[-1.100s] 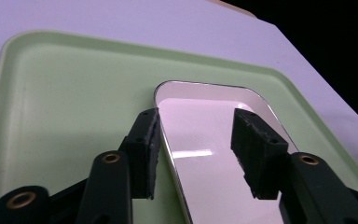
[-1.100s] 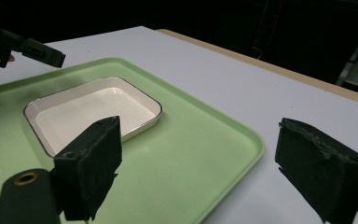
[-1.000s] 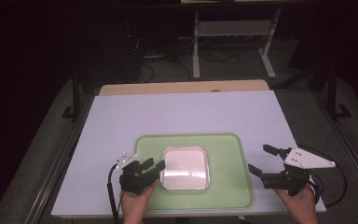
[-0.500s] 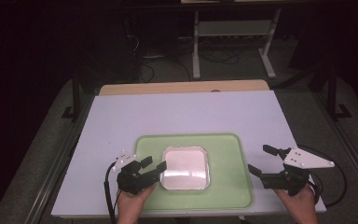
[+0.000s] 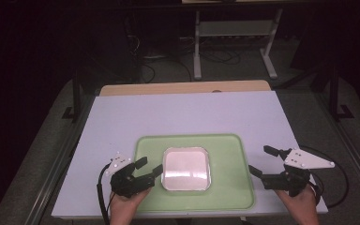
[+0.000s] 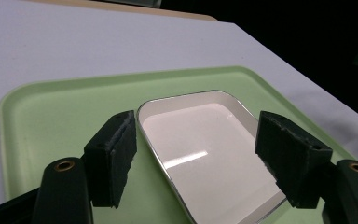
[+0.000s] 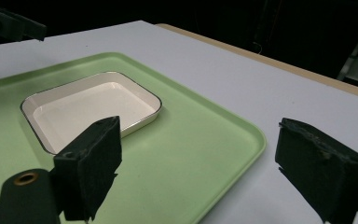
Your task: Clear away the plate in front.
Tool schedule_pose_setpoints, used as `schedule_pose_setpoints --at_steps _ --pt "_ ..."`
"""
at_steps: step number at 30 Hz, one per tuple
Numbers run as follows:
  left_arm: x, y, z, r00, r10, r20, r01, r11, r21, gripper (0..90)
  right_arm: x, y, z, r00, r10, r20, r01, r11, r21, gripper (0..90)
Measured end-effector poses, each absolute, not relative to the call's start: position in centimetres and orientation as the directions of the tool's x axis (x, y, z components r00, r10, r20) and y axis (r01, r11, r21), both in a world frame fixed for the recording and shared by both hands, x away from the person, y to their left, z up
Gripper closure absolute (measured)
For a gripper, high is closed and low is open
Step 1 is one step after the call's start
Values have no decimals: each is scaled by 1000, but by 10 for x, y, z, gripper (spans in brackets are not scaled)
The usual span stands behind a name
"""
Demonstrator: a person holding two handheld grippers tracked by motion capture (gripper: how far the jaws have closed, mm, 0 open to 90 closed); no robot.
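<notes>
A shallow white square dish (image 5: 186,168) with a dark rim sits in the middle of a light green tray (image 5: 229,187) at the table's near edge. My left gripper (image 5: 149,166) is over the tray's left part, pointing at the dish's left edge. Its jaws have just been opening. In the left gripper view the dish (image 6: 200,144) lies in the gap of the left gripper (image 6: 196,135), and the pads (image 6: 114,154) stand off its rim. My right gripper (image 5: 259,159) hovers open at the tray's right rim. In the right gripper view the right gripper (image 7: 198,135) straddles the tray (image 7: 191,154), with the dish (image 7: 88,105) farther off.
The tray lies on a pale board (image 5: 183,117) that covers the table, with a wooden strip (image 5: 183,87) along the far edge. Beyond the table are a dark floor with cables and a metal stand (image 5: 234,33). Each gripper's cable trails off the near corners.
The left gripper's jaws have spread wider beside the dish's left edge, and the hand has barely shifted. The right gripper has kept still.
</notes>
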State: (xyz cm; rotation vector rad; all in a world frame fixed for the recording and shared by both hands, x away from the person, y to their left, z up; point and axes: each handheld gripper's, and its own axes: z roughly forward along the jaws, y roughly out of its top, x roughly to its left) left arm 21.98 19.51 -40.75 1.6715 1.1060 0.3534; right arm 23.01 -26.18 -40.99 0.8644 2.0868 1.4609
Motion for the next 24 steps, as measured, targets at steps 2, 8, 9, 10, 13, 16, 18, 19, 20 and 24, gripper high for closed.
schedule_pose_setpoints --at_steps 2,8,9,10,13,16,18,19,20,24 --pt "219 198 -406 550 791 -267 480 -38 877 264 230 -262 -410 -704 711 -8 237 244 940 137" --pt "216 203 -404 577 777 -250 460 -56 886 217 231 -262 -410 -702 712 -6 240 245 939 137" --pt "216 204 -404 584 775 -243 454 -63 889 217 231 -262 -410 -703 711 -6 241 246 939 137" --pt "215 204 -404 588 774 -236 451 -71 890 212 231 -262 -411 -702 712 -7 242 247 938 137" --pt "212 206 -403 598 774 -206 432 -95 897 208 231 -262 -411 -702 713 -6 242 246 938 137" --pt "209 209 -402 606 773 -186 418 -110 902 208 231 -262 -411 -702 712 -7 244 249 937 136" --pt "206 211 -402 614 770 -171 410 -126 903 206 231 -262 -411 -702 712 -8 243 250 937 137" --pt "206 212 -402 617 769 -167 407 -129 904 206 231 -262 -411 -703 711 -8 243 250 937 136" --pt "204 213 -402 617 771 -157 402 -137 905 206 231 -262 -411 -703 711 -8 243 251 937 137" --pt "201 218 -405 618 771 -151 400 -143 905 206 231 -261 -412 -703 711 -7 245 251 936 137"
